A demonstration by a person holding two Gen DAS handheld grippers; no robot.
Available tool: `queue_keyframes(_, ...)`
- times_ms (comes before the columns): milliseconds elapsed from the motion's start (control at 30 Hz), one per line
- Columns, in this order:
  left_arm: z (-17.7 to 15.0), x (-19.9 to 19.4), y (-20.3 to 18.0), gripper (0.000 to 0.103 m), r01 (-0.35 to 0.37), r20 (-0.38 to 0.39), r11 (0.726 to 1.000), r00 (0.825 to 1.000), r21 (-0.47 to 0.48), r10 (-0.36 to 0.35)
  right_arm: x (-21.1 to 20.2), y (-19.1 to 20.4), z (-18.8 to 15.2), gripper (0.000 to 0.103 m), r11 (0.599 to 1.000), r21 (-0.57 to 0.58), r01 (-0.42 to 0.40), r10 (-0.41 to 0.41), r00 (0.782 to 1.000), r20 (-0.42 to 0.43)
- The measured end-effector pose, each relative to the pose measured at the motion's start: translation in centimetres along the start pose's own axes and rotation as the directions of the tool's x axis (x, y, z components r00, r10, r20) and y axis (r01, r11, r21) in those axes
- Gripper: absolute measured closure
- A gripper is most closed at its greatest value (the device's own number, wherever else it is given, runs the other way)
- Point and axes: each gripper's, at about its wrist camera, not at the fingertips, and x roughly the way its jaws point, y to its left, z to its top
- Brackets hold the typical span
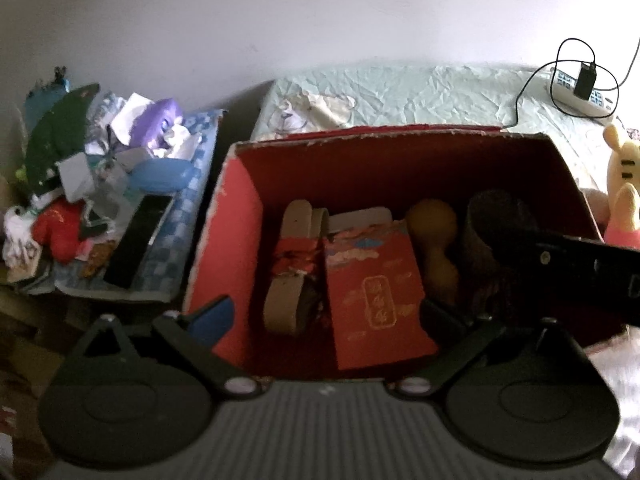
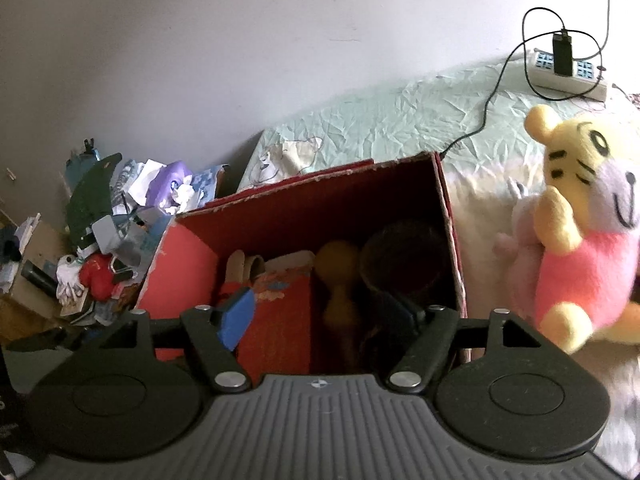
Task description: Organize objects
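Note:
An open red cardboard box (image 1: 236, 240) (image 2: 184, 268) stands on the bed. It holds a cardboard roll with a red band (image 1: 292, 268) (image 2: 244, 266), a red packet with gold characters (image 1: 372, 288) (image 2: 280, 320), a yellow gourd-shaped thing (image 1: 432, 240) (image 2: 340, 276) and a dark cup (image 1: 488, 232) (image 2: 404, 256). My left gripper (image 1: 328, 316) hangs open over the box's near edge with nothing in it. My right gripper (image 2: 320, 314) is open and empty above the box's near right part. Its black body (image 1: 580, 268) reaches in over the dark cup.
A yellow and pink plush tiger (image 2: 580, 240) (image 1: 622, 200) sits right of the box on the pale green sheet (image 1: 420, 92). A power strip with a charger and cable (image 2: 568, 72) lies at the back right. A cluttered pile (image 1: 100, 184) (image 2: 112, 232) fills the left.

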Motion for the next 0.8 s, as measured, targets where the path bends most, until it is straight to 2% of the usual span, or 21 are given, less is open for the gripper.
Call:
queue_keyframes(167,-1.1,-1.6,0.4,0.004,0.005,-0.015,1.000,1.000,-0.006,-0.005,-1.4,0.3,-1.3,0.030,1.000,0.022,-0.002,0.002,1.000,-0.010)
queue_keyframes(333,-3.1,-1.9,0.1,0.004,0.005,-0.066,1.000,0.998,-0.009,-0.006,-2.0,1.0,-3.2,0.030,1.000,0.020,-0.005,0.006,0.999,-0.046)
queue_keyframes(433,-4.3,-1.7,-0.1,0.003,0.004,-0.100,1.000,0.995,-0.008,-0.005,-2.5,1.8,-3.8,0.030,1.000,-0.021,0.018,-0.018,1.000,-0.024)
queue_keyframes(567,-5.4,-1.3,-0.2,0.003,0.010,-0.138,1.000,0.990,-0.016,-0.012,-3.0,1.8,-4.3,0.030,1.000,-0.007,0.017,-0.017,0.999,-0.028)
queue_keyframes(800,-6.3,-0.4,0.3,0.003,0.006,-0.179,0.999,0.984,-0.037,-0.012,-2.4,1.9,-5.5,0.030,0.999,0.018,0.028,-0.026,0.993,-0.119)
